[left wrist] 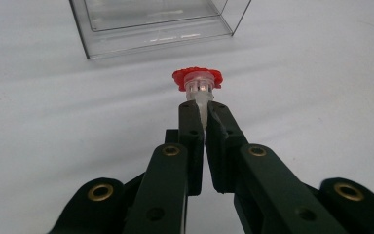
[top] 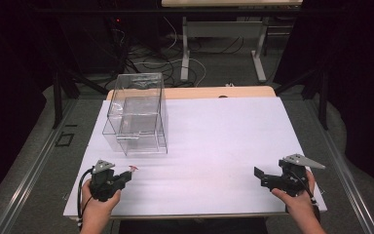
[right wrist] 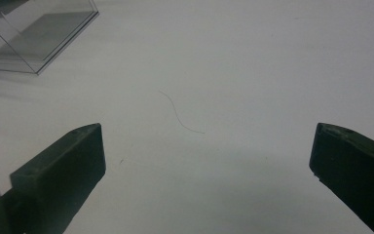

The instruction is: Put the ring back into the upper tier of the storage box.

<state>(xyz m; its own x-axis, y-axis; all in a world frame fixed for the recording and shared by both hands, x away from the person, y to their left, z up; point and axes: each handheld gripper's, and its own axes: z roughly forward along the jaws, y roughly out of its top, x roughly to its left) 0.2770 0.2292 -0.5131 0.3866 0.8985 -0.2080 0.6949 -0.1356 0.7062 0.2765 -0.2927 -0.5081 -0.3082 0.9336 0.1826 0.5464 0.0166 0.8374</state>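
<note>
Left gripper (top: 128, 174) low over the near left of the white table (top: 214, 141), jaws clamped on one small clear piece with a red top (left wrist: 197, 83), short of the box. Right gripper (top: 261, 176) level at the near right, jaws wide apart, nothing between. One clear plastic box (top: 137, 113) at far left; contents not discernible.
</note>
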